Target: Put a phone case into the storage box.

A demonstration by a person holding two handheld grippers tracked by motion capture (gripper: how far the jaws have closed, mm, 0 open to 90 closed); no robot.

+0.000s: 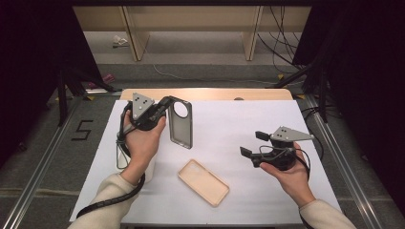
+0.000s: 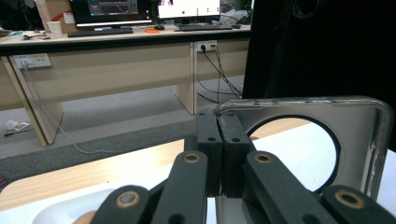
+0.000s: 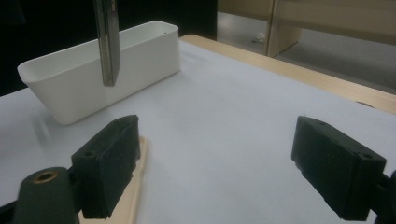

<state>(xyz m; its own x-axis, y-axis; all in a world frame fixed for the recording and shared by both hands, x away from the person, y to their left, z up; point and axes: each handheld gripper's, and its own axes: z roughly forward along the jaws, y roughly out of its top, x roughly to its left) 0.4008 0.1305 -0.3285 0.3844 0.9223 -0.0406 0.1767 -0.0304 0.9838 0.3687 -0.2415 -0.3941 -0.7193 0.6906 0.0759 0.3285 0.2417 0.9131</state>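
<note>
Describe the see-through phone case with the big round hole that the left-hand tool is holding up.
The clear grey-tinted plastic phone case is a thin shell with rounded corners, a raised rim and one large round camera cutout near its top. It hangs upright above the white table cover, long side vertical. The left gripper is shut on its upper edge beside the cutout; nothing else touches it.

So from the right gripper view, the right gripper (image 3: 215,172) has its two black fingers (image 3: 109,163) spread wide with nothing between them, just bare white surface (image 3: 224,116). A beige phone case (image 3: 133,186) lies flat right by the left finger, partly hidden behind it. Farther back sits a white tub (image 3: 100,77), and a dark phone case (image 3: 107,42) hangs edge-on in front of it, clear of the surface.
</note>
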